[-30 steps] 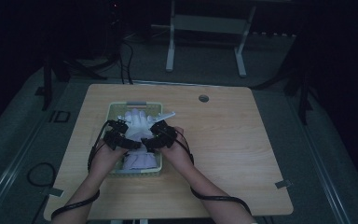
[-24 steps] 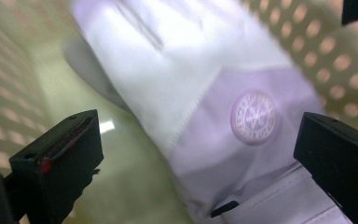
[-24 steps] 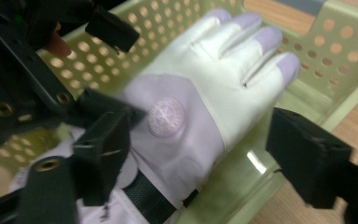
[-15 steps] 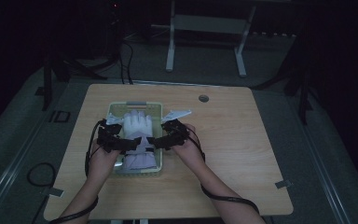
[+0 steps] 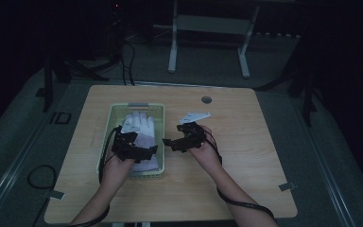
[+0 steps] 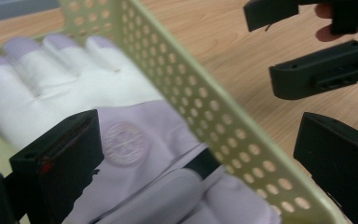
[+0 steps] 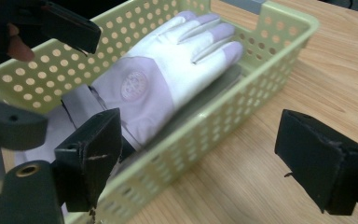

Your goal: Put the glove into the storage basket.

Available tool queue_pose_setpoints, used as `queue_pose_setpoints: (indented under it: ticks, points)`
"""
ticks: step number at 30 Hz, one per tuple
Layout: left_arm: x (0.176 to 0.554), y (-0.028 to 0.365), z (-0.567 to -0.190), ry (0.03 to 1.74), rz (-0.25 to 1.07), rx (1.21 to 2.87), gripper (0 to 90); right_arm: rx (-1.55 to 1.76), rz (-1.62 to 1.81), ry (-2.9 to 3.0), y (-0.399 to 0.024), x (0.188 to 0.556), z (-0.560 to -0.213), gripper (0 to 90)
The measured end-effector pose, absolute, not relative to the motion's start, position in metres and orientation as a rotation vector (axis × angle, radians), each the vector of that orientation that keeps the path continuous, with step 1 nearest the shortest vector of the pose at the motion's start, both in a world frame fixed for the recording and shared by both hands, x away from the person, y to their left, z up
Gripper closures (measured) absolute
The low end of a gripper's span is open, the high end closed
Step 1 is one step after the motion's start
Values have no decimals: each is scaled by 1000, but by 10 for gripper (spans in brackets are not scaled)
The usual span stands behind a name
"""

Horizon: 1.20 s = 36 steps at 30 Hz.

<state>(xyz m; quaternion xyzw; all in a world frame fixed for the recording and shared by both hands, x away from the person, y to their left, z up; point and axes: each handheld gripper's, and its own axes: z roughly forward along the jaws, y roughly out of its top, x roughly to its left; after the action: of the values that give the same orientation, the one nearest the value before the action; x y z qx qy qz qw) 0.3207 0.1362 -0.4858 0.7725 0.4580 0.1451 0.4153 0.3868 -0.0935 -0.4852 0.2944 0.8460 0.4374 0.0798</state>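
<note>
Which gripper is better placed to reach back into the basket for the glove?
Left. The left gripper hangs over the basket, open, right above the glove. The right gripper, also open, sits outside the basket over the table.

Right gripper (image 7: 214, 163): jaws being held wide apart, nothing gripped; white-and-lilac glove (image 7: 168, 74) lying flat in perforated yellow-green basket (image 7: 242, 98); basket being borne by wooden table (image 7: 279, 93).
</note>
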Motion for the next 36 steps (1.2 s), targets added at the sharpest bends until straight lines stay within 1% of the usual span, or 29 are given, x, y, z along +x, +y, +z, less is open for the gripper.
queue_pose_setpoints:
  ticks: [2,3,6,13,21,24,27,33,36]
  points:
    - [316,127,-484,1120,433,1958,15,884,1303,2533,-100,386,-485,146]
    - [315,121,-484,1106,447,1966,15,880,1301,2529,-103,386,-485,146]
    - [313,110,-480,1070,404,1966,16,879,1281,2518,-114,384,-485,146]
    - [302,82,-476,975,359,1976,15,925,1289,2457,-144,383,-486,147]
    - [288,52,-476,873,281,1972,16,983,1283,2429,-170,379,-497,147]
    - [282,41,-479,829,245,1981,16,978,1266,2430,-178,376,-501,146]
    - [276,30,-482,778,239,1998,16,960,1252,2429,-188,371,-505,146]
    - [271,10,-495,761,170,2039,16,955,1267,2434,-212,360,-510,143]
    - [267,0,-501,727,166,2081,16,965,1283,2424,-223,352,-512,144]
